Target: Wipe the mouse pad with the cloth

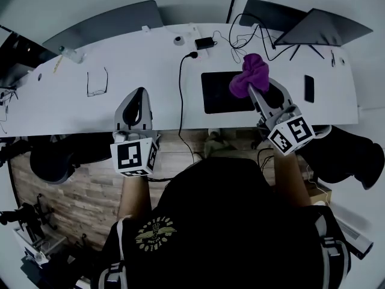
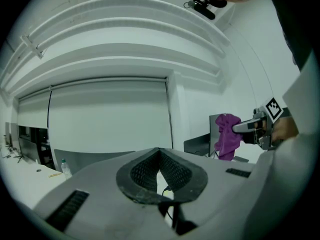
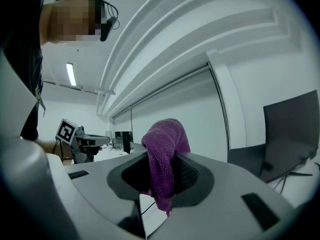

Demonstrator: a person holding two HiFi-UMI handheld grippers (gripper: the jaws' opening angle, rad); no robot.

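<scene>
Two grippers are in your hands, and only the right one carries anything. Your right gripper [image 1: 255, 93] has its fingers pinched on the purple cloth [image 1: 251, 74], which bunches above the fingertips with a short tail hanging below them. You hold it in the air over the right part of the black mouse pad [image 1: 224, 93], and whether the cloth touches the pad cannot be told. The mouse pad lies flat on the white table [image 1: 72, 110], close to the near edge and right of its middle. Your left gripper [image 1: 141, 93] is over the near edge, well to the left of the pad, with its fingers pressed together at the tips and nothing between them. A black cable [image 1: 180, 92] runs from the far side across the table and over the near edge, between the left gripper and the pad. A pair of glasses [image 1: 97, 82] lies towards the left edge, and a dark phone [image 1: 308, 89] lies near the right edge.
</scene>
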